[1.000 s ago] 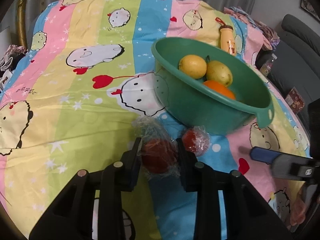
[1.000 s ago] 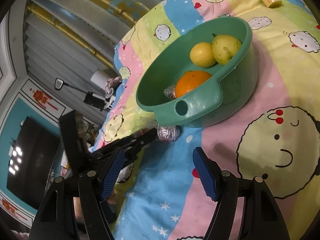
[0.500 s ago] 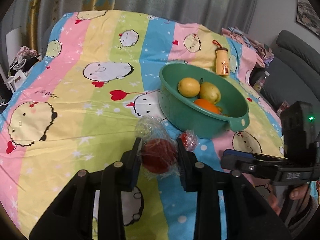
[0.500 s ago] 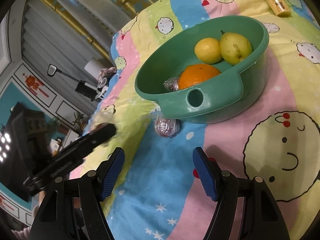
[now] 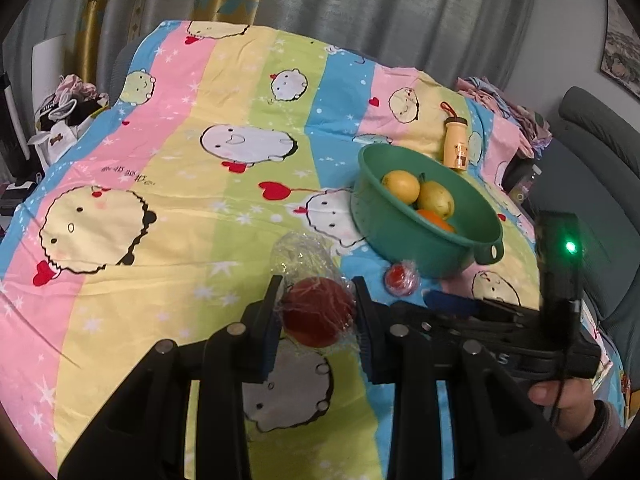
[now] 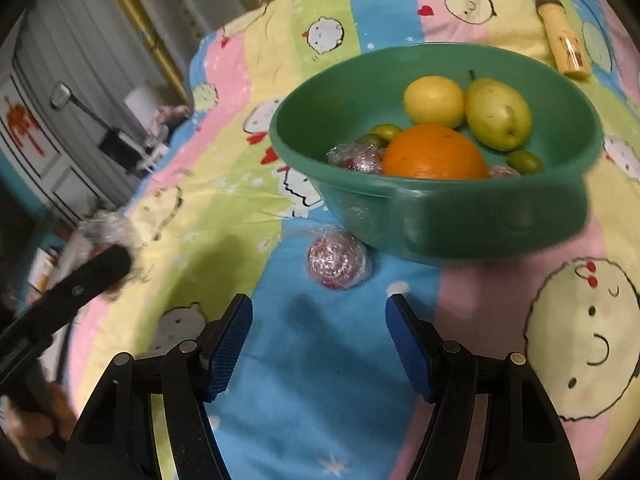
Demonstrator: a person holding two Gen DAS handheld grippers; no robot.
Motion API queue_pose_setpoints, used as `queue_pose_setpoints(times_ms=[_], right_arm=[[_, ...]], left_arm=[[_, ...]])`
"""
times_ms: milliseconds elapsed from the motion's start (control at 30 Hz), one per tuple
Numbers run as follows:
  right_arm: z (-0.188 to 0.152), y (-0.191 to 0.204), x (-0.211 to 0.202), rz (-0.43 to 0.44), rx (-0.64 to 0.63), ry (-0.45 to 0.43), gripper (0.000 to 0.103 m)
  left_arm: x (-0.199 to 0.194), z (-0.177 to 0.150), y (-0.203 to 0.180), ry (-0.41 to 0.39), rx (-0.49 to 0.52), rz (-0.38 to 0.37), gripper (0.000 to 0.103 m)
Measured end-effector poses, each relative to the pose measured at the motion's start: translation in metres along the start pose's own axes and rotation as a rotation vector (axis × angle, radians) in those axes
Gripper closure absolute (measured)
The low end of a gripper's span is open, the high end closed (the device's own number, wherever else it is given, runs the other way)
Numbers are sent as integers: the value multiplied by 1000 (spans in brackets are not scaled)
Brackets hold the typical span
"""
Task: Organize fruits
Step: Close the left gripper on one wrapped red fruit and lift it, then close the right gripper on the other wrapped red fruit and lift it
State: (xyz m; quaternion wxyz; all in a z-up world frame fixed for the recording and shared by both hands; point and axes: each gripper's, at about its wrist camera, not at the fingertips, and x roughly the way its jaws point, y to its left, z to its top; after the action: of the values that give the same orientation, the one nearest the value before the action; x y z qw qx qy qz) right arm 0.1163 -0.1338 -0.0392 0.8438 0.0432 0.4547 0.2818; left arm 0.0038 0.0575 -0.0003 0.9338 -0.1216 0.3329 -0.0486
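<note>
My left gripper [image 5: 318, 310] is shut on a dark red fruit in clear wrap [image 5: 318, 312], held above the striped cartoon cloth [image 5: 168, 208]. A green bowl [image 5: 420, 236] sits right of centre, holding a lemon [image 5: 401, 187], a pear [image 5: 436, 199] and an orange [image 5: 436, 216]. A small red wrapped fruit [image 5: 400, 279] lies on the cloth just in front of the bowl. My right gripper [image 6: 318, 338] is open and empty, a little short of that wrapped fruit [image 6: 338, 262]. The bowl [image 6: 460, 216] also holds small green fruits [image 6: 524, 159] and wrapped pieces [image 6: 356, 156].
A yellow bottle [image 5: 456, 142] lies on the cloth behind the bowl. A grey sofa [image 5: 592, 168] stands to the right. Bags and clutter [image 5: 64, 116] sit off the cloth's far left edge. Curtains hang behind.
My left gripper has lifted and drawn back with the wrapped red fruit, so the bowl looks farther away. My right gripper has moved toward the small wrapped fruit by the bowl.
</note>
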Motion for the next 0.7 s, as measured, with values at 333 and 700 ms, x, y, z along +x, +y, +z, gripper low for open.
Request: queue_pose_setpoints(times_ms=[333,700], right_arm=[[10,22,19,-154,-52,5,32],[15,31,30,-235,-66,5,36]], left_arm=[[-9,-3,16,7,-28,0,71],[-16,0,21,-7,-62,-18,71]])
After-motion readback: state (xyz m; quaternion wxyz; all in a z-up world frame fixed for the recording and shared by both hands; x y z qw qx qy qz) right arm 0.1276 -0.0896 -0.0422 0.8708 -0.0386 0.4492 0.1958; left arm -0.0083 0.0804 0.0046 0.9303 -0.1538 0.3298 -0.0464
